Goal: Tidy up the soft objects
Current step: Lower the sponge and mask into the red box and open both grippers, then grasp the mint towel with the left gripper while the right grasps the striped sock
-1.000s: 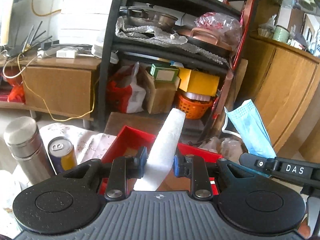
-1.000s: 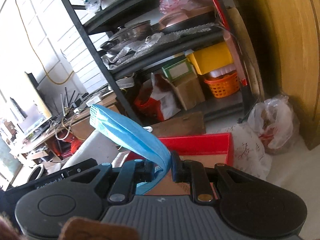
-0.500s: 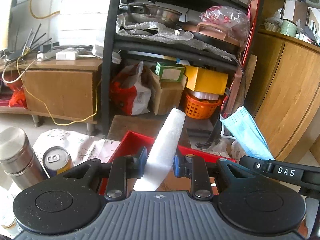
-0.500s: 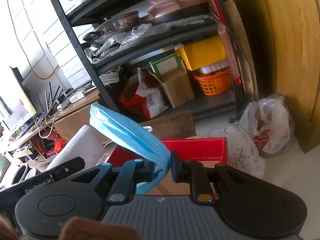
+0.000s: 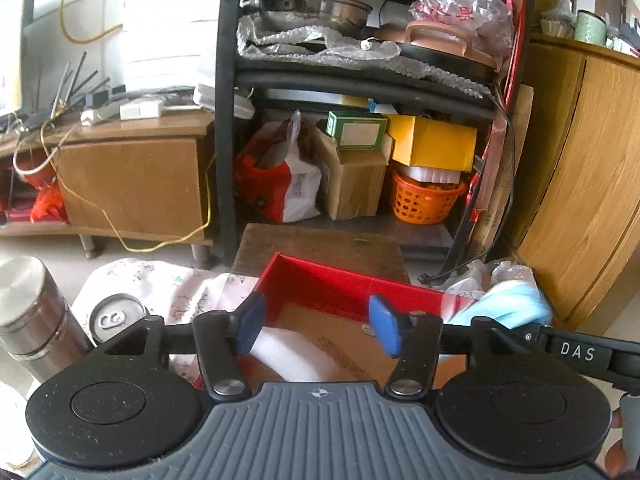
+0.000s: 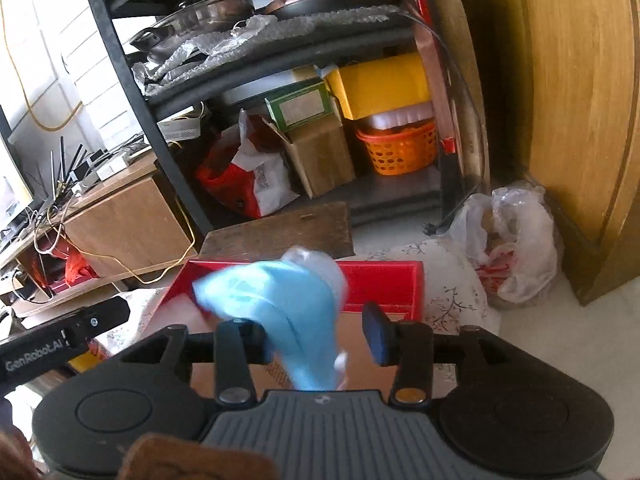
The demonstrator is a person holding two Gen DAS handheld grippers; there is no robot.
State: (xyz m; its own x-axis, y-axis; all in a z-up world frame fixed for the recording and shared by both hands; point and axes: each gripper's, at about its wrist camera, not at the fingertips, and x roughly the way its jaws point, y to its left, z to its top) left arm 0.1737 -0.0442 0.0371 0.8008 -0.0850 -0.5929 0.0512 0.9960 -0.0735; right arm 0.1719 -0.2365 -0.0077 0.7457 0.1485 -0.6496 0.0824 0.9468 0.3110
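My left gripper (image 5: 318,328) is open above a red box (image 5: 340,286) with a cardboard floor. The white foam piece (image 5: 292,354) lies in the box just below the left finger. My right gripper (image 6: 320,336) is open over the same red box (image 6: 380,280). The blue face mask (image 6: 296,312) is blurred and falling between the right gripper's fingers, still against the left finger. It also shows in the left wrist view (image 5: 508,306) at the box's right end.
A steel flask (image 5: 34,316) and a drink can (image 5: 116,318) stand left of the box on a floral cloth (image 5: 160,284). A black shelf rack (image 5: 360,80) with pots and boxes stands behind. A wooden cabinet (image 5: 584,180) and a plastic bag (image 6: 516,240) are on the right.
Both grippers have opened. The white foam piece has dropped from the left gripper into the red box. The blue mask has slipped from the right gripper and is falling toward the box.
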